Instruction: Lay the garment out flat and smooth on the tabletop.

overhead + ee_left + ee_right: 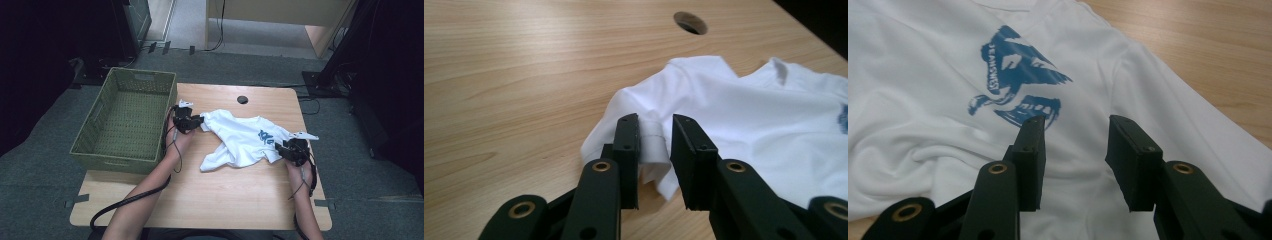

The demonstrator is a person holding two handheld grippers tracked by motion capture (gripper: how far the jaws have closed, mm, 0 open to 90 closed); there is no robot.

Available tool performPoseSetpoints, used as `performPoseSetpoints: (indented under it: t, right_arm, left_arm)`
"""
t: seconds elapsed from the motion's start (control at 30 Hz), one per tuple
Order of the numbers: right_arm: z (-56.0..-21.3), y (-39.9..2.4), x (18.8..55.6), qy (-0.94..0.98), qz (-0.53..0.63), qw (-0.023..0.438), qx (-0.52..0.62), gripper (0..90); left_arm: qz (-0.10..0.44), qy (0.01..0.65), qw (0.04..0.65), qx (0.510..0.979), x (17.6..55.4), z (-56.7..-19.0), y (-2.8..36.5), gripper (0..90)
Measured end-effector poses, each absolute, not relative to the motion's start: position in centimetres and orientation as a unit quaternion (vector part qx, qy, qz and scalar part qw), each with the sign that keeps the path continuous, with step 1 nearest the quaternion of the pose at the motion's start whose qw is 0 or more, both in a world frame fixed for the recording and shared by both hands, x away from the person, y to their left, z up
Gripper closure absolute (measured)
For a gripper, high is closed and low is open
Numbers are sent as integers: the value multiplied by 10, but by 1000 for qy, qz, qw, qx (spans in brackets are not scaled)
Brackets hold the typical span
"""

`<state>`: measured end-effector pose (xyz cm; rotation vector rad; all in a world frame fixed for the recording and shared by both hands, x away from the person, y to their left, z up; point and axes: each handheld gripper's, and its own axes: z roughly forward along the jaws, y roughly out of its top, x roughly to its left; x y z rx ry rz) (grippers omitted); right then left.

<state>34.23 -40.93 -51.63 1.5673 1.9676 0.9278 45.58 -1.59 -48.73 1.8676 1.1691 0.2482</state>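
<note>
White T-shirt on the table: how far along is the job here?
Early. The white T-shirt lies crumpled on the table; the green basket holds nothing. The left claw is open around a fabric fold, the right claw open over the blue print. Straightening, folding, perhaps basketing remain.

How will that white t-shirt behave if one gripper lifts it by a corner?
The t-shirt is probably floppy: it lies crumpled in soft folds, so the rest should drape and drag. It looks thin, so likely light. The fold between the left gripper jaws seems small and may slip out.
</note>
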Motion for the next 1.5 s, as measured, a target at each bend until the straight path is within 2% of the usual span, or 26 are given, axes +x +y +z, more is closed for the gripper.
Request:
performPoseSetpoints:
  t: [0.2, 0.3, 0.4, 0.83, 1.17, 1.4, 1.5]
  right_arm:
    - [-510, -398, 340, 718, 350, 220, 560, 607]
    - [-510, -392, 340, 722, 352, 214, 555, 614]
    - [-510, -388, 339, 725, 354, 210, 552, 619]
    - [-512, -365, 340, 741, 368, 196, 526, 618]
    - [-525, -375, 343, 739, 360, 183, 540, 614]
    - [-525, -385, 342, 728, 356, 192, 553, 608]
    - [-525, -383, 341, 730, 359, 193, 549, 609]
  left_arm:
    - [79, 466, 448, 759, 451, -488, -18, 657]
    - [68, 462, 439, 767, 450, -496, -21, 671]
    - [61, 458, 432, 774, 448, -503, -25, 752]
    - [48, 461, 436, 771, 455, -527, -30, 731]
    - [71, 481, 425, 764, 462, -525, -20, 686]
    - [79, 493, 422, 756, 466, -525, -13, 681]
    - [82, 491, 423, 757, 465, -524, -14, 648]
